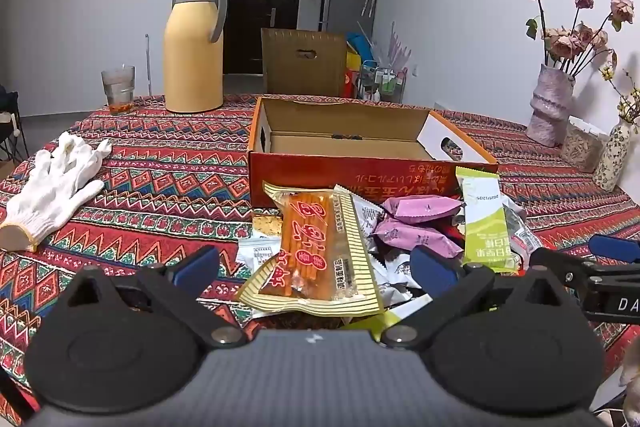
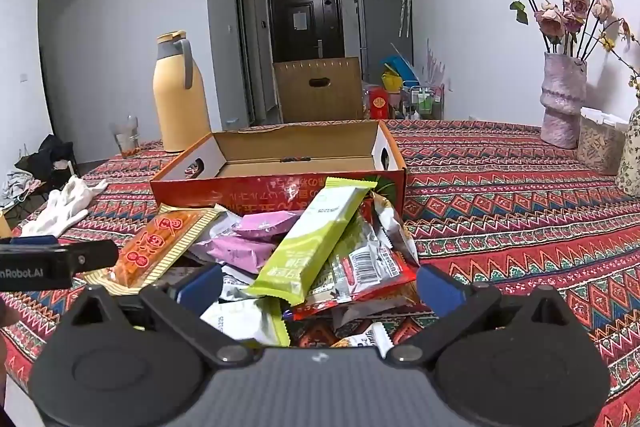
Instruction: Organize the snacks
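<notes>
A pile of snack packets lies on the patterned tablecloth in front of an open red cardboard box, which looks empty inside. On the pile are an orange striped packet, pink packets, a green bar packet and a red packet. My left gripper is open, its fingers either side of the orange packet. My right gripper is open over the green and red packets. Each gripper also shows at the edge of the other's view.
A yellow thermos jug and a glass stand at the far left. White gloves lie at the left. Vases with flowers and a jar stand at the right.
</notes>
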Action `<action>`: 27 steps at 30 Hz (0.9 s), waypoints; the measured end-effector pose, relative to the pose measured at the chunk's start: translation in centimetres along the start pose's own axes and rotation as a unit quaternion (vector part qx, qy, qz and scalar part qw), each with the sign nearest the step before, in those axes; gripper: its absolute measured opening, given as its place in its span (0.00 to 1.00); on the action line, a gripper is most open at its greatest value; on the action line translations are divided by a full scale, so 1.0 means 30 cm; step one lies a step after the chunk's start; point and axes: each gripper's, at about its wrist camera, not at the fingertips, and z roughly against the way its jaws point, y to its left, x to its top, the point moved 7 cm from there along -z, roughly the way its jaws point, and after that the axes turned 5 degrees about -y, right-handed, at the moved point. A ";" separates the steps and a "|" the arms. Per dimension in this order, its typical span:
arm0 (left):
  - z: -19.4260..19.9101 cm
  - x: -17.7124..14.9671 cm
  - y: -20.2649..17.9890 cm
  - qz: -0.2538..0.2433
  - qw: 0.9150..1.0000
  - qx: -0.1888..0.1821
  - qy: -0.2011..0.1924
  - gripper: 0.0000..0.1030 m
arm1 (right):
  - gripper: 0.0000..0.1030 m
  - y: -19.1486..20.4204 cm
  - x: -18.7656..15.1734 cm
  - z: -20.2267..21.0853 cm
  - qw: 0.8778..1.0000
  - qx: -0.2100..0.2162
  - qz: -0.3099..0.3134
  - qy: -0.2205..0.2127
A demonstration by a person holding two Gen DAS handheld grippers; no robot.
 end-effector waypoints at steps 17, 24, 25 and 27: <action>-0.008 -0.014 0.002 -0.002 1.000 0.001 0.006 1.00 | 1.00 -0.071 -0.021 0.057 1.000 0.000 -0.002 -0.001; -0.009 -0.017 0.003 -0.002 1.000 0.001 0.007 1.00 | 1.00 -0.074 -0.031 0.055 1.000 0.000 -0.001 0.000; -0.009 -0.016 0.003 -0.002 1.000 0.001 0.007 1.00 | 1.00 -0.074 -0.030 0.055 1.000 0.000 -0.001 0.000; -0.009 -0.017 0.002 -0.002 1.000 0.001 0.006 1.00 | 1.00 -0.074 -0.030 0.055 1.000 0.000 -0.001 0.000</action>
